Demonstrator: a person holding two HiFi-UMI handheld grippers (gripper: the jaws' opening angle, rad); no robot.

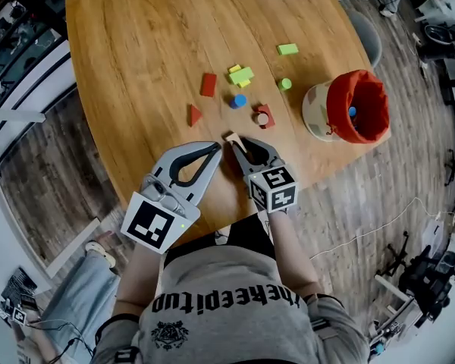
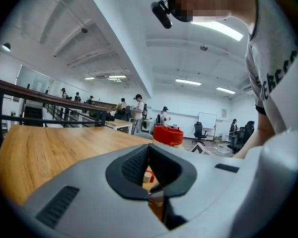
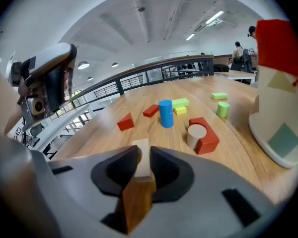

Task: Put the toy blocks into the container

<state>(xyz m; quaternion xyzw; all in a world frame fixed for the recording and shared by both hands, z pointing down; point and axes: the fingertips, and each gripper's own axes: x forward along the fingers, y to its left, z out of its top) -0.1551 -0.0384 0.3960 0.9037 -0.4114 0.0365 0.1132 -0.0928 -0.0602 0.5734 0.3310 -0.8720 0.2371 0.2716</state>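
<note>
While the wooden table (image 1: 136, 67) carries the red-lined container (image 1: 356, 106) at its right edge, we observe the left gripper (image 2: 148, 150) with jaws together and empty, and the right gripper (image 1: 240, 144) clamped on a pale block (image 3: 140, 152) near the front edge. The other coloured blocks (image 1: 241, 75) lie scattered mid-table, apart from the container.

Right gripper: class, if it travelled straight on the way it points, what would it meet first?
Probably the red rectangular block, lying beyond the gap between the red triangle and blue cylinder. The right gripper holds a pale wooden block; depth is uncertain.
</note>
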